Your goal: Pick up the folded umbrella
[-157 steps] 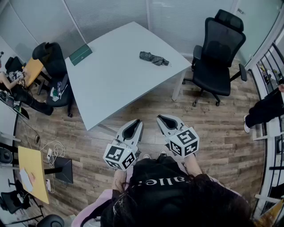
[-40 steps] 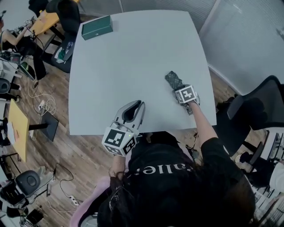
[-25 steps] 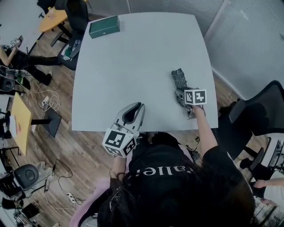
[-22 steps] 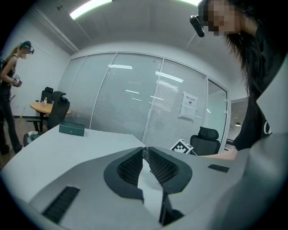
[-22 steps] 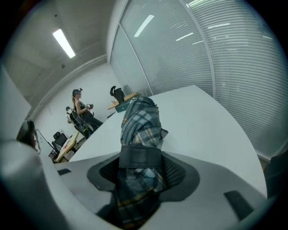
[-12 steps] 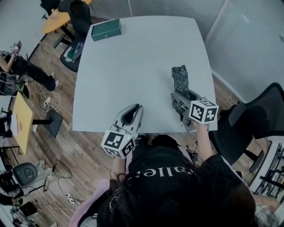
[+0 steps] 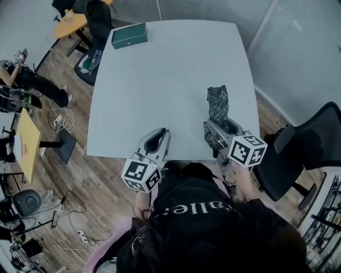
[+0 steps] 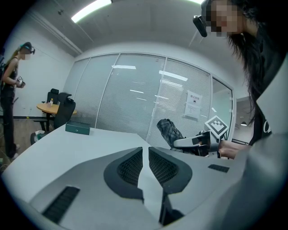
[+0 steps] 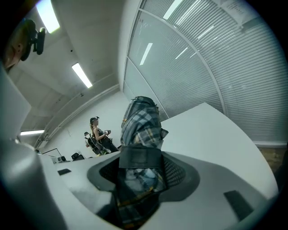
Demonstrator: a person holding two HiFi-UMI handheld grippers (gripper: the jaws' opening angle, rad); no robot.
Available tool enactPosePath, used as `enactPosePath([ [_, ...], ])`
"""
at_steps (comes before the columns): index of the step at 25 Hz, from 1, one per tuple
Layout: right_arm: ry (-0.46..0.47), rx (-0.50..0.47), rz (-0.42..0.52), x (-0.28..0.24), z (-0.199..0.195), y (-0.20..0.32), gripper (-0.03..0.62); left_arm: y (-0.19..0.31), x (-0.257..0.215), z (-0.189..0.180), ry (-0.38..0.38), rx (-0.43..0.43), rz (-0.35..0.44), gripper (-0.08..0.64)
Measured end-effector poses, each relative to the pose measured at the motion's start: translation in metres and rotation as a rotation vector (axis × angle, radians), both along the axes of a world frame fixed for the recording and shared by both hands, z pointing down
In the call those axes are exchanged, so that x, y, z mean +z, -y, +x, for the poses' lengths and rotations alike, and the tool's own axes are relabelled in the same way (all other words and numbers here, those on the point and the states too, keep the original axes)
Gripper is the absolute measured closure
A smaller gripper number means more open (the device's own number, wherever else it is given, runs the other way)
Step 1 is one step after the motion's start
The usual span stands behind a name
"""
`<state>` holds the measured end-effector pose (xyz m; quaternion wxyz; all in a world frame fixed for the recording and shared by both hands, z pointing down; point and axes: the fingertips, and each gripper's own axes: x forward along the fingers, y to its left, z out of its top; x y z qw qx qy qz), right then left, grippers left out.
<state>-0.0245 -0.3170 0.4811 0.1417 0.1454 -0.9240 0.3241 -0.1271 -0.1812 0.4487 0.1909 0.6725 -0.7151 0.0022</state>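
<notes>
Little can be read. Across the black shirt (image 7: 194, 207) runs pale lettering, seen reversed from above; the letters "alle" show, and the rest is lost in the folds. The left cube (image 7: 141, 176) and right cube (image 7: 248, 150) bear black-and-white square code markers, patterns without letters. In the left gripper view a white notice (image 8: 194, 104) hangs on the glass wall (image 8: 130, 103), its print too small to read. The green box (image 7: 129, 35) carries a small pale mark on its side, also too small to read.

Even, bright light comes from ceiling strips (image 8: 91, 10); shadows are soft, and all views bend strongly at edges.
</notes>
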Motion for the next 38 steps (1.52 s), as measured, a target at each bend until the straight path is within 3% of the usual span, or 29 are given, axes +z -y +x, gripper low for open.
enactPosePath([
  [6,0.005,-0.027,-0.024,0.000,-0.006,0.004,0.357,0.018,0.002,-0.016,0.004,-0.018,-0.010,0.503],
  [13,-0.020,-0.026,-0.027,0.002,-0.008,-0.039,0.357,-0.013,-0.002,-0.033,0.004,-0.020,-0.009,0.503],
  [38,-0.069,-0.078,-0.002,0.007,-0.041,-0.044,0.357,-0.020,-0.003,-0.063,-0.004,-0.053,0.005,0.503],
])
